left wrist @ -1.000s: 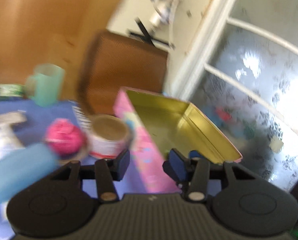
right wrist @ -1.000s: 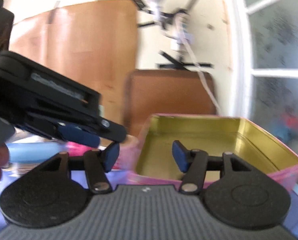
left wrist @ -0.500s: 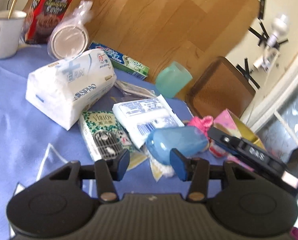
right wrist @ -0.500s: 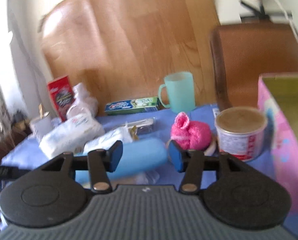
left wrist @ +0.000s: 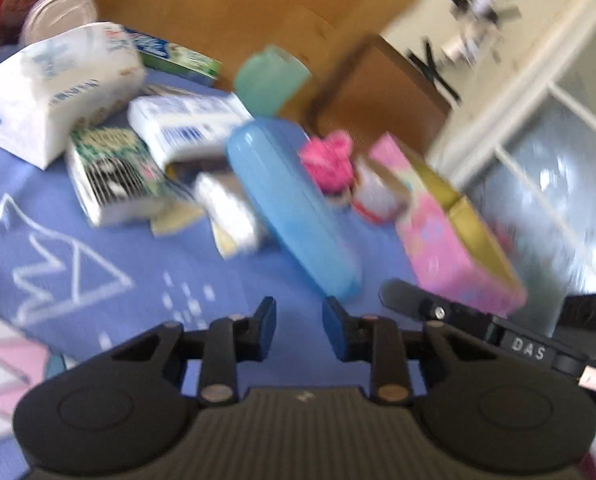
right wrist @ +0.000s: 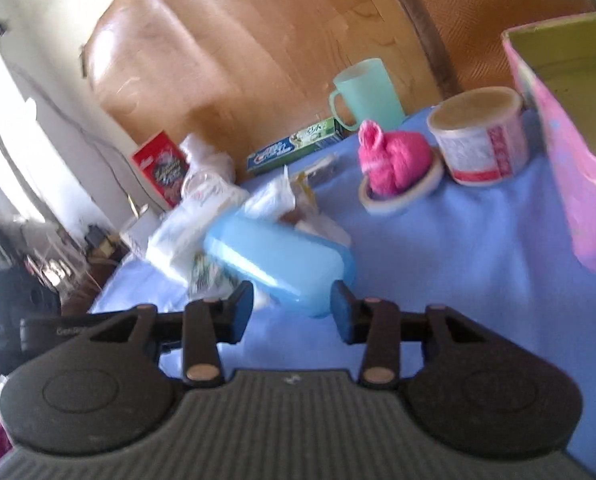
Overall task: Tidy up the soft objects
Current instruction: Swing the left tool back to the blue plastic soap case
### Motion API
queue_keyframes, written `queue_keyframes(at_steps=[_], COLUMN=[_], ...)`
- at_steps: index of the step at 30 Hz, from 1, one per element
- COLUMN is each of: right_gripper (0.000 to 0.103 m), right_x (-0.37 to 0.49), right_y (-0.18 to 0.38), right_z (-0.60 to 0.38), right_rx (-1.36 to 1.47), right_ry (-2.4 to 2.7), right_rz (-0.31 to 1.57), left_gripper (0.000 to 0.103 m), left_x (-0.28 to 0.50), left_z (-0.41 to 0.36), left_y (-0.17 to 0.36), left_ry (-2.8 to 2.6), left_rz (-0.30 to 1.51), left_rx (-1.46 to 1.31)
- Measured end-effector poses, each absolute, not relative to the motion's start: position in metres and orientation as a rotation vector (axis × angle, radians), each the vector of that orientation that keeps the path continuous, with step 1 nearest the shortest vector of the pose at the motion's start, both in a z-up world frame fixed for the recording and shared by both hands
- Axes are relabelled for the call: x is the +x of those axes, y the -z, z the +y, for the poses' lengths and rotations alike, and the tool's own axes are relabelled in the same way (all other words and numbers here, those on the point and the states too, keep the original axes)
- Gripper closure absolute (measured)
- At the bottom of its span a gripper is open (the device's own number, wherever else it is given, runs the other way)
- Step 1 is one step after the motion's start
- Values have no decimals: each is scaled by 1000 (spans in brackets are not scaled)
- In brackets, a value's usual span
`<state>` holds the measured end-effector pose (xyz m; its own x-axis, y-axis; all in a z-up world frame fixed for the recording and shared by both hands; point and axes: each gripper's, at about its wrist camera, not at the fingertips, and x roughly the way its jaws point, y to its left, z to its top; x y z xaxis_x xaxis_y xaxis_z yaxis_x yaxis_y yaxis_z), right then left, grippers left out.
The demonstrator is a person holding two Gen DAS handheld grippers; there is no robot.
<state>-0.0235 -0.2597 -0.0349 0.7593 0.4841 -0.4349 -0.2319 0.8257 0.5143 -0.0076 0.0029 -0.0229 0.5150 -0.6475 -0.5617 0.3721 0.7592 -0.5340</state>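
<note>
Both grippers pulled back since half second ago, blue case (left wrist: pixel 294 208) now ahead of left gripper (left wrist: pixel 299 318) instead of between its fingers. Count: one blue case, one pink knit thing (right wrist: pixel 394 156), one mint mug (right wrist: pixel 368 92), one round tub (right wrist: pixel 480 136), one pink tin (right wrist: pixel 570 120), three or so tissue packs (left wrist: pixel 58 84). Right gripper (right wrist: pixel 292 306) jaws apart, empty, case end just beyond tips. Left jaws apart too, nothing held. Pink knit thing on small dish beside tub, well beyond both.
</note>
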Motion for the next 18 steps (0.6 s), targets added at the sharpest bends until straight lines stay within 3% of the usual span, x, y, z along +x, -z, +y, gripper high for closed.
queue_keyframes(at_steps=[1, 7, 9, 12, 16, 17, 18], right_gripper=[57, 53, 36, 24, 25, 40, 48], right_x=[-34, -52, -46, -33, -19, -15, -14], right_y=[37, 42, 43, 46, 52, 54, 56], right_z=[-256, -241, -238, -227, -215, -214, -215], right_rx=[408, 215, 216, 172, 83, 68, 58], right_ry=[-382, -330, -338, -337, -338, -349, -351], right_rz=[574, 521, 519, 509, 538, 558, 576], left_gripper=[77, 53, 47, 46, 41, 41, 41], left_x=[-13, 3, 13, 28, 45, 51, 55], left_z=[1, 23, 28, 20, -1, -9, -16], left_y=[23, 4, -7, -20, -28, -27, -26], left_ry=[636, 514, 496, 486, 512, 519, 529], left_rz=[824, 772, 743, 717, 696, 706, 718], left_rx=[-352, -376, -393, -365, -301, -281, -264])
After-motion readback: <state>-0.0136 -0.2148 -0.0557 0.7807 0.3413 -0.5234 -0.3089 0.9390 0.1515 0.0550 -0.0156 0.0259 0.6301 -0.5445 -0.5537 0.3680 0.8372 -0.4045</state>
